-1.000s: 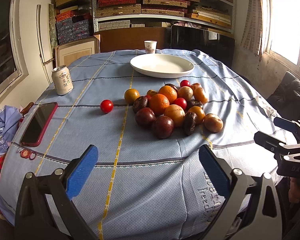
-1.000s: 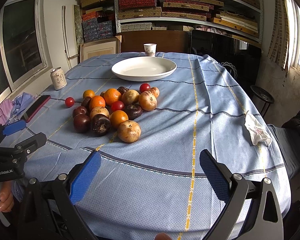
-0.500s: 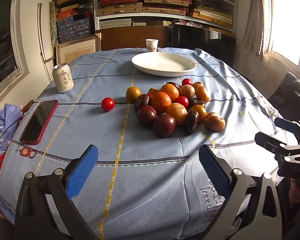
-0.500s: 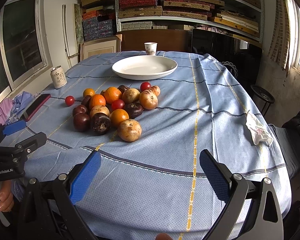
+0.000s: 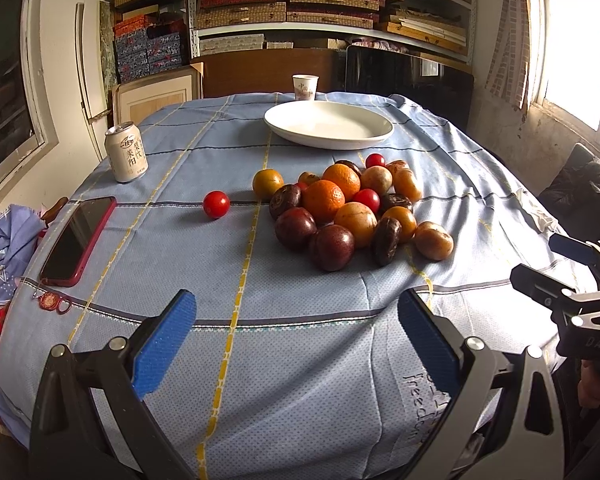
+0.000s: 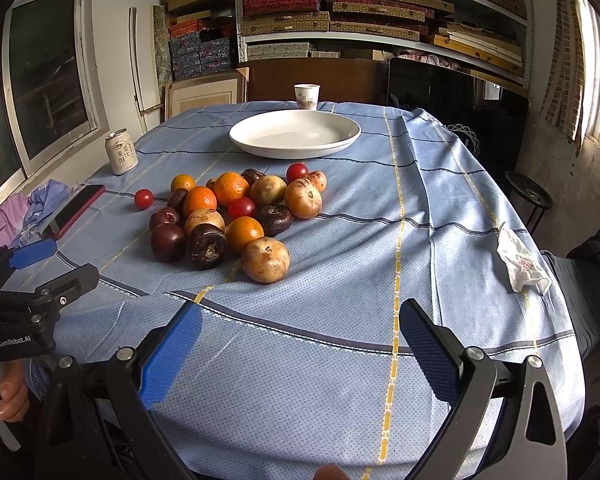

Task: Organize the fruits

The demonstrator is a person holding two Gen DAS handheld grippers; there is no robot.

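We've moved both grippers fwd a bit vs. a sec ago: the fruit pile (image 5: 340, 208) sits larger and nearer in both wrist views, nothing in it has shifted. So it's approach only; no fruit lifted yet, plate (image 5: 328, 125) bare. Task looks barely begun.

Left gripper (image 5: 296, 340): jaws wide apart, holding nothing, over the near table edge. Right gripper (image 6: 300, 348): same, wide apart, nothing between the pads, also at the near edge. Each shows at the side of the other's view, well apart.

Fruit: oranges, dark purple ones, tan ones, small red ones, bunched mid-table, touching each other. One red fruit (image 5: 216, 204) lies alone, just left of the pile. Plate is beyond the pile, near but apart. We'd guess the nearest tan fruit (image 6: 265, 259) is the easy first pick for the right.

Surface: blue cloth (image 5: 236, 360) w/ yellow and dark stripes, creased, draped over the edge. On it: can (image 5: 125, 151), phone (image 5: 78, 235) at left, paper cup (image 5: 305, 87) at far end, crumpled tissue (image 6: 520, 262) at right. Room: shelves (image 5: 320, 0) stacked w/ flat boxes, windows both sides.
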